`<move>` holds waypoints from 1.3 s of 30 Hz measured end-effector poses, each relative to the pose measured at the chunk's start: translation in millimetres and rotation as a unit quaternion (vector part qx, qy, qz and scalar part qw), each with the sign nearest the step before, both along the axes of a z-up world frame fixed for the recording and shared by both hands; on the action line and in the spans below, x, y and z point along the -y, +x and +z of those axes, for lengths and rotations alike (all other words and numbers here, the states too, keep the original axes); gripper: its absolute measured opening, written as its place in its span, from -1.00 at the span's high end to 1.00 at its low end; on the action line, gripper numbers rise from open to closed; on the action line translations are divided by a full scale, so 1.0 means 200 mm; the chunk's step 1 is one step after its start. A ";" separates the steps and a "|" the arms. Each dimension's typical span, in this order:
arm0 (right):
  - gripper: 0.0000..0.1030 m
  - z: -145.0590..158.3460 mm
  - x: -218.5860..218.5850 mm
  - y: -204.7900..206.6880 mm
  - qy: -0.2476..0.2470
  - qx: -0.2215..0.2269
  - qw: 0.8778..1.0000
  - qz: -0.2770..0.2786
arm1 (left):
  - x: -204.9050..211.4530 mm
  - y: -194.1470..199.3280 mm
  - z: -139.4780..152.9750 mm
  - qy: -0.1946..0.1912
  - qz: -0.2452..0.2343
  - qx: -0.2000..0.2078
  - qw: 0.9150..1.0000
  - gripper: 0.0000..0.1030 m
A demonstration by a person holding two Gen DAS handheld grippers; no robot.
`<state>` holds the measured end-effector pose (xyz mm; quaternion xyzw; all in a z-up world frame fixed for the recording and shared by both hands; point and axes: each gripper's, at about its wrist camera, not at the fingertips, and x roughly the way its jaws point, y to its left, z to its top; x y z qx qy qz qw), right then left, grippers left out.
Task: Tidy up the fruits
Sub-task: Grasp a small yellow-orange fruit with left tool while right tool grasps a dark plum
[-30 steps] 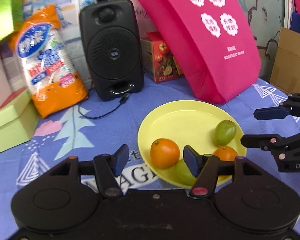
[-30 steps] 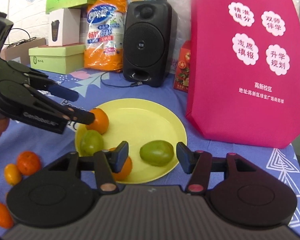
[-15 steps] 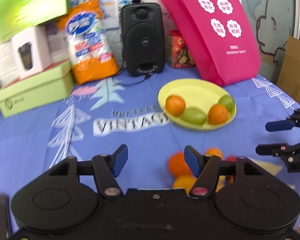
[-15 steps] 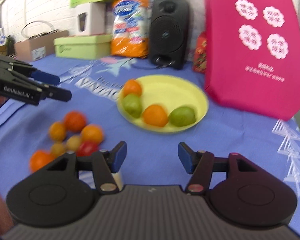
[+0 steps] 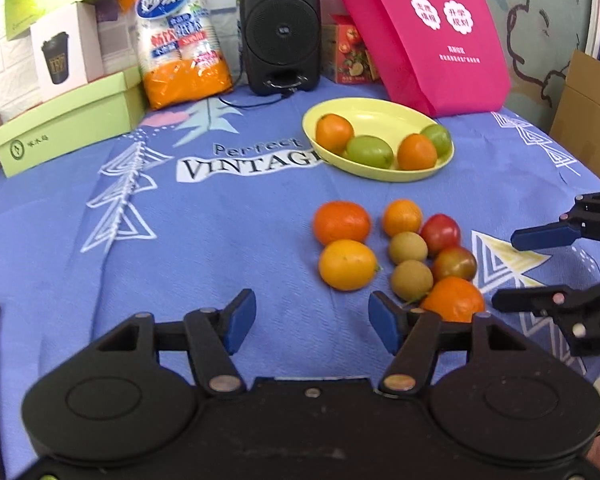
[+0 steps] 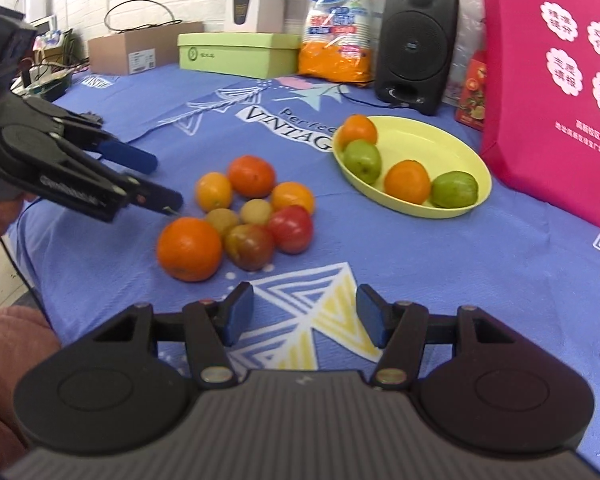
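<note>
A yellow plate (image 5: 380,110) (image 6: 452,140) holds two oranges and two green fruits. A cluster of loose fruit lies on the blue cloth nearer me: oranges (image 5: 342,223) (image 6: 189,249), small brown fruits (image 5: 407,247) and red tomatoes (image 5: 441,233) (image 6: 290,228). My left gripper (image 5: 312,326) is open and empty, just short of the cluster; it shows in the right wrist view (image 6: 156,184) beside the big orange. My right gripper (image 6: 304,316) is open and empty, in front of the cluster; it also shows at the right edge of the left wrist view (image 5: 524,268).
At the back stand a black speaker (image 5: 280,28), an orange snack bag (image 5: 180,40), a pink tote bag (image 5: 432,28), a green box (image 5: 68,124) and a small red carton (image 5: 352,56). The speaker cable (image 5: 252,104) lies on the cloth. Cardboard boxes (image 5: 588,112) stand at the right.
Both grippers have pulled back from the plate toward the near table edge, so the loose fruit cluster now lies just ahead of them. Both stayed open and empty.
</note>
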<state>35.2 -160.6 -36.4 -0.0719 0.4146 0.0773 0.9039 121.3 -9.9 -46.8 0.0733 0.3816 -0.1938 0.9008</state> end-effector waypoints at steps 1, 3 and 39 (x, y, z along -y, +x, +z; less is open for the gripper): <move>-0.09 0.00 -0.01 -0.01 0.001 -0.002 1.000 0.008 | 0.01 0.00 -0.01 0.001 -0.002 -0.002 1.000 -0.22; -0.09 0.00 -0.04 -0.03 0.005 -0.005 1.000 0.029 | 0.03 0.03 -0.02 0.002 -0.007 -0.002 1.000 -0.22; 0.11 -0.06 -0.01 0.13 0.019 -0.002 1.000 0.015 | -0.05 0.11 -0.05 -0.027 -0.005 -0.009 1.000 0.27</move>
